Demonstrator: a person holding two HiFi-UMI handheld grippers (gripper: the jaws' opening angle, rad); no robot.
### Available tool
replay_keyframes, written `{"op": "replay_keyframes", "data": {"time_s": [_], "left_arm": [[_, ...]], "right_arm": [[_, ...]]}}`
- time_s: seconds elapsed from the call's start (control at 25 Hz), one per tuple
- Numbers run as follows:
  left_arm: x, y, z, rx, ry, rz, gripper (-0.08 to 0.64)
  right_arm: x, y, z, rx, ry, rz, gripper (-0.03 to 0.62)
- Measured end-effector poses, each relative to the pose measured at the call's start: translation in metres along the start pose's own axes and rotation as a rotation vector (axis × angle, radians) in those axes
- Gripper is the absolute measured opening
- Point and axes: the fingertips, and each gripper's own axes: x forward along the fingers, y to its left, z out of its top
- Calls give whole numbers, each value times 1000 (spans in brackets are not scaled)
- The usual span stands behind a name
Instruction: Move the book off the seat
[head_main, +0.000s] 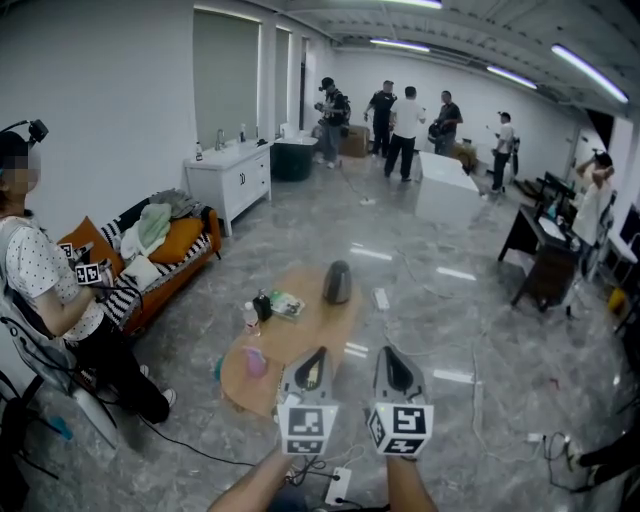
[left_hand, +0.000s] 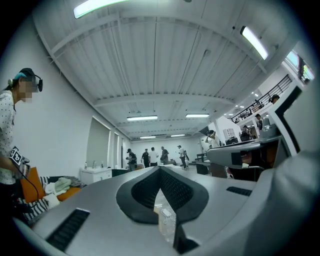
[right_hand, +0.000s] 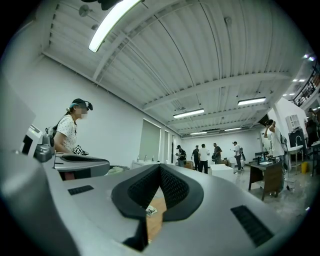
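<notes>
Both claws clenched on nothing: left claw (head_main: 317, 356) and right claw (head_main: 393, 355) side by side above the grey floor (head_main: 470, 330), off the near end of the oval worktop (head_main: 310, 335). Sofa (head_main: 182, 240) along left wall. Flat pale item (head_main: 140, 271) at its seat's front edge, possibly the book; cannot confirm. People (head_main: 405, 125) stand at far end.

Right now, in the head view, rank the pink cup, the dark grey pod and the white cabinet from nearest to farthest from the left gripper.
1. pink cup, near end of the table, left of the left gripper.
2. dark grey pod, table's far end.
3. white cabinet, against the left wall.
</notes>
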Motion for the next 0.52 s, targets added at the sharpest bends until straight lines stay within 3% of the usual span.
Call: {"op": "replay_keyframes", "data": {"time_s": [0.52], "left_arm": [[-10,3,-1,-2,-2,10,3]], "right_arm": [[-6,6,-3,-2,5,0,5]]}}
